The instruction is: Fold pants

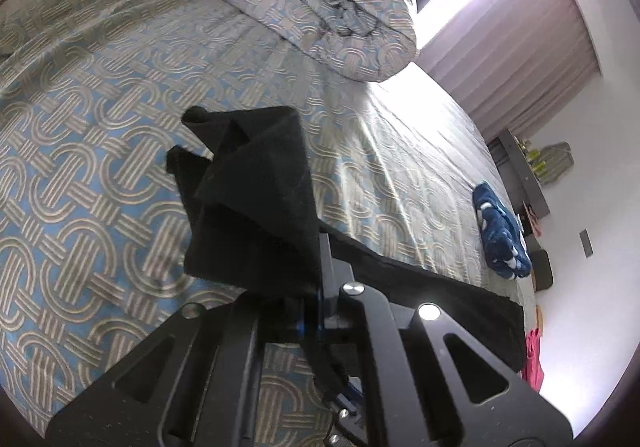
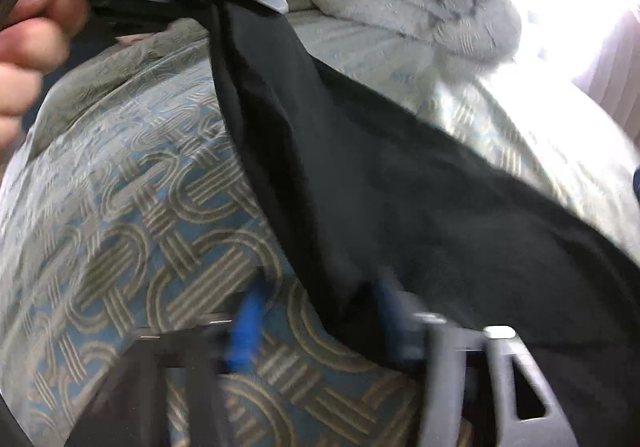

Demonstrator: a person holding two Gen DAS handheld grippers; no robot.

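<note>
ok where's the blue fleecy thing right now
In the left wrist view the blue fleecy garment lies bunched at the far right edge of the bed, beyond the black pants, near the dark shelf against the wall.

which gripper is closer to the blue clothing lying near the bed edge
Cannot be settled. From the left gripper, shut on the black pants, the blue clothing lies far off to the right. The right wrist view does not clearly show it.

Black pants (image 1: 256, 199), bunched at one raised end, drape in a long band down onto the patterned bedspread (image 1: 100, 187).
</note>
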